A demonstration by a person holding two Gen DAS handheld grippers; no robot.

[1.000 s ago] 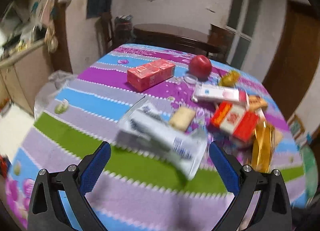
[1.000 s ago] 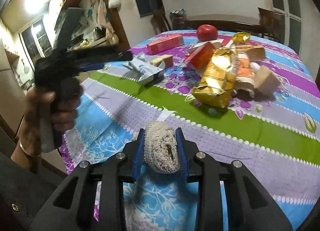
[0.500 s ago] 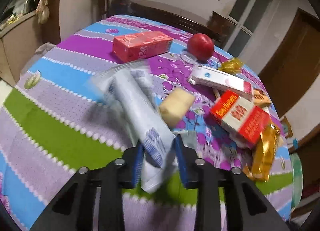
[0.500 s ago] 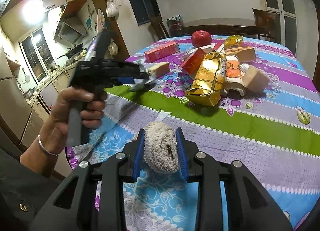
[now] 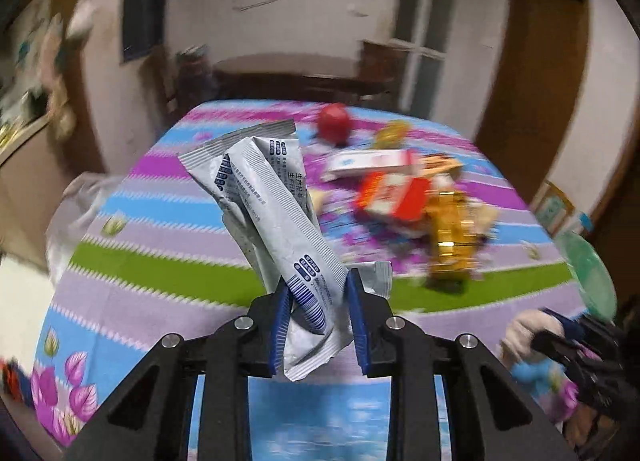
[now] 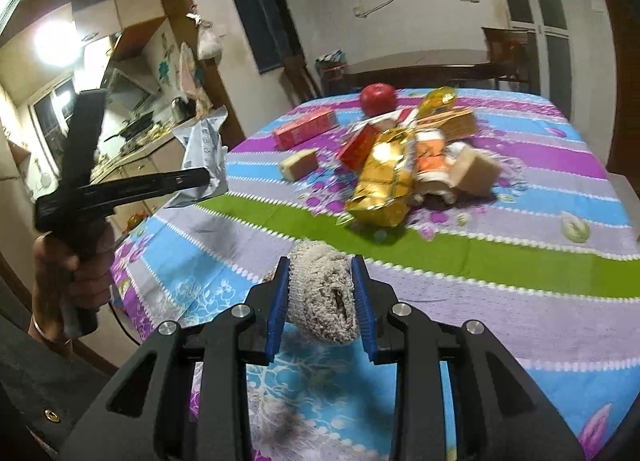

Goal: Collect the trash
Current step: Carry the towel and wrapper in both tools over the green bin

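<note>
Left tool: its 2 blue pads are closed on the lower end of a silver wrapper, held in the air above the near edge of the table
Silver wrapper: crumpled, printed with blue barcodes and text, it slants up and to the left from the pads; in the right wrist view it shows as a grey foil shape at the tip of the left tool, off the table's left edge
Right tool: its pads are pressed against both sides of a rolled grey cloth, low over the near edge of the table
Table middle: a gold foil bag, a red and white box, a tan block and a brown block lie in a loose heap
Far edge: a red carton lies flat and a red apple stands just beyond the heap
</note>
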